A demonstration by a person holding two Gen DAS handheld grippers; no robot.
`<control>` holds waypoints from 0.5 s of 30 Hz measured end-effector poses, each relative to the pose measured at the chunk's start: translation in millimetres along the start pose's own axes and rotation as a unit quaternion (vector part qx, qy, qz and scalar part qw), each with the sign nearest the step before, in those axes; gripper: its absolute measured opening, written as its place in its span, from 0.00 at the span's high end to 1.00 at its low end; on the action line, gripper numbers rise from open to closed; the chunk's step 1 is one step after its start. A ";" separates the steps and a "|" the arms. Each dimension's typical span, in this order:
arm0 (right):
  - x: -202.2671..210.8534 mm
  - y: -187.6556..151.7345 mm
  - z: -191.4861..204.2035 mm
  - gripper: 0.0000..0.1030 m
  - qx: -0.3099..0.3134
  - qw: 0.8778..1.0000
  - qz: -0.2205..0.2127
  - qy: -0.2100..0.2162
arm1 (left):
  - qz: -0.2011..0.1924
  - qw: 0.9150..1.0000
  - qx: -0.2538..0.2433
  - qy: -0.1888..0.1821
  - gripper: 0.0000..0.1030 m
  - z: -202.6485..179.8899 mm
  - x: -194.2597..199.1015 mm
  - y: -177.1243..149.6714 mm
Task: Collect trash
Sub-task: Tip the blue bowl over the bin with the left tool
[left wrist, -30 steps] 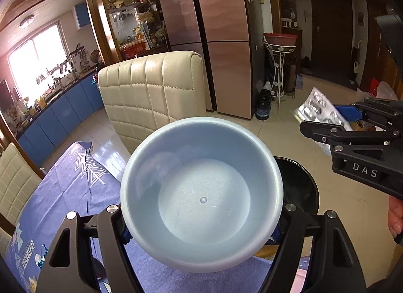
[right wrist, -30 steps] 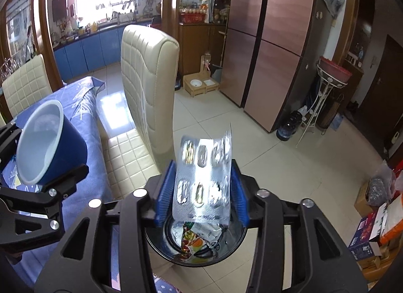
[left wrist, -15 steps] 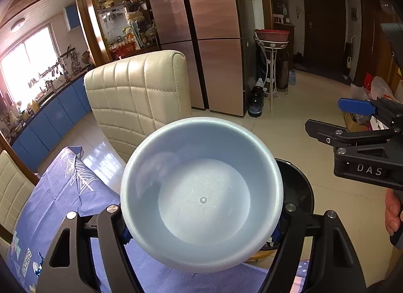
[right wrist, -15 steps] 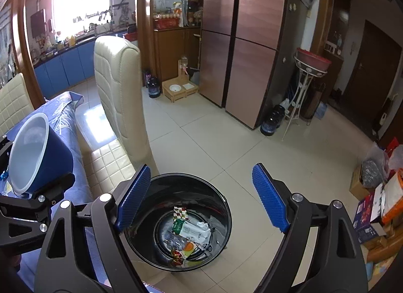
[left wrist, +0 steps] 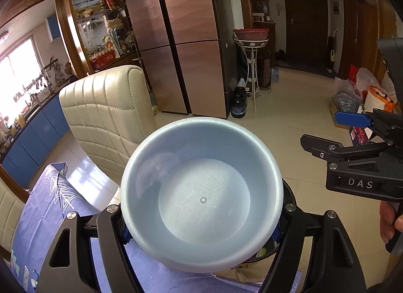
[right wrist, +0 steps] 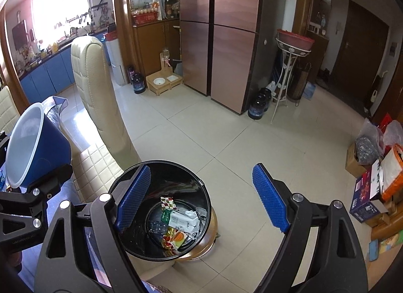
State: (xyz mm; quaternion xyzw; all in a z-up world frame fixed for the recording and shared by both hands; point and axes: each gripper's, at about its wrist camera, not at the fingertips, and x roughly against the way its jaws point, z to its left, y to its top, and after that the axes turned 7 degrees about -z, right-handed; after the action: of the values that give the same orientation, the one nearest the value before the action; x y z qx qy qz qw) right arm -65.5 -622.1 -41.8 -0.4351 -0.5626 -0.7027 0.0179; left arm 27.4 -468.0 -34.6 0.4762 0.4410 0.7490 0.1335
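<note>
Kitchen tiles surround the black bin (right wrist: 161,210), lower centre beneath my empty, wide-spread right gripper (right wrist: 201,199); my left gripper (left wrist: 201,220) clamps the empty bowl (left wrist: 201,189), nearer the table.

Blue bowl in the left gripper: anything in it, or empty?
Empty. The blue bowl held by the left gripper shows only its bare pale inside in the left wrist view; it is tipped toward the trash bin.

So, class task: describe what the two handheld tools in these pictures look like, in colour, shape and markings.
Both are black angular plastic frames with triangular cut-outs and silver screws. The right tool has blue ribbed pads and white "DAS" lettering on its side. The left tool has the same black frame, and blue pads barely show.
</note>
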 end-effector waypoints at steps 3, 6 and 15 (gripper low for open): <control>-1.3 -1.6 -3.0 0.20 0.001 1.000 0.001 -0.004 | -0.002 1.000 -0.004 -0.002 0.29 -5.1 -1.9 2.9; -3.0 -2.7 -3.9 0.20 -0.001 1.000 0.002 -0.007 | -0.001 1.000 -0.007 -0.005 0.29 -9.1 -4.2 4.7; -5.5 -7.1 -12.5 0.20 -0.012 1.000 0.009 -0.008 | 0.005 0.999 0.015 -0.033 0.25 -8.9 -6.9 12.4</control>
State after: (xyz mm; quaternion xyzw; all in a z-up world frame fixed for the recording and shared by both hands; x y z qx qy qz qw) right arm -73.1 -632.1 -50.6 -0.4463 -0.5502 -0.7056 0.0142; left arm 26.2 -484.2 -30.3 0.5046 0.4452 0.7270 0.1365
